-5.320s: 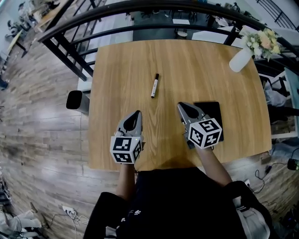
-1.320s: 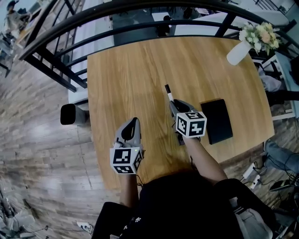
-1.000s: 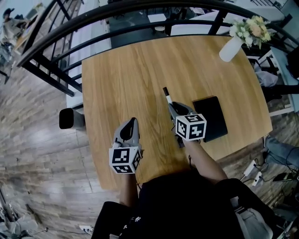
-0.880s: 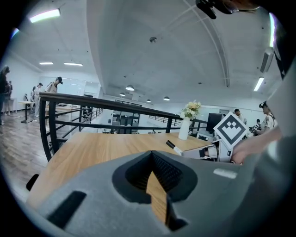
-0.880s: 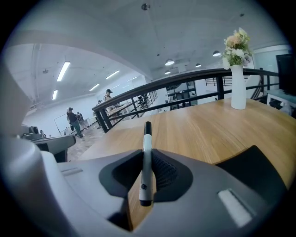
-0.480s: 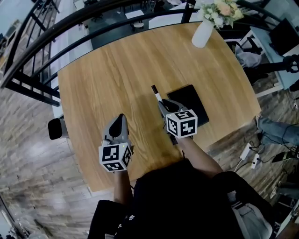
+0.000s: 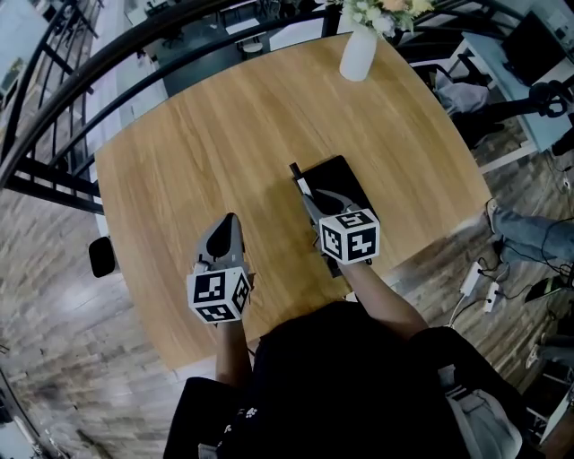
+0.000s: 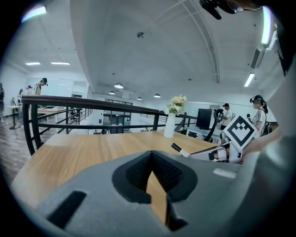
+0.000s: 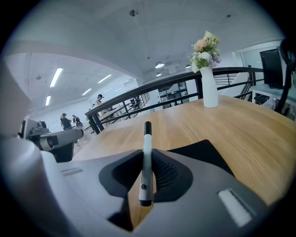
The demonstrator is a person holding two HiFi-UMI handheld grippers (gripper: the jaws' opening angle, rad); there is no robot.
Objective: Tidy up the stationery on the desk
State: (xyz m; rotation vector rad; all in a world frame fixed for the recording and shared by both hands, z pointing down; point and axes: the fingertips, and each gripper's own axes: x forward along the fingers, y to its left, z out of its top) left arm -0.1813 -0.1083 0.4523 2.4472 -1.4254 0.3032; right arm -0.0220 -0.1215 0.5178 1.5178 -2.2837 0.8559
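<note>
We look down from the head view on a light wooden desk (image 7: pixel 224 134). A person in dark clothes stands at its near edge with a gripper in each hand.

The right gripper (image 7: pixel 311 194) is clamped on a marker pen (image 7: pixel 300 179). In the right gripper view, the white barrel sits pinched between the two ribbed pads, with the jaws part-way closed around it. The pen points forward and away from the hand, black cap at the far end. A short stub of the barrel sticks out behind the pads.

From above, the capped end shows over the left edge of a flat black notebook (image 7: pixel 348 177). The notebook lies on the desk just ahead of the right gripper. We cannot tell whether the pen touches the notebook.

The left gripper (image 7: pixel 228 220) is beside the right one, apart from it, over bare wood on the near left part of the desk. In the left gripper view its jaws are pressed together with nothing between them, and the desk surface shows past them.

At the far edge of the desk stands a white vase (image 7: pixel 358 52) holding pale flowers (image 7: pixel 378 11), well apart from both grippers. A black metal railing (image 7: pixel 54 108) curves around the far and left sides of the desk.
</note>
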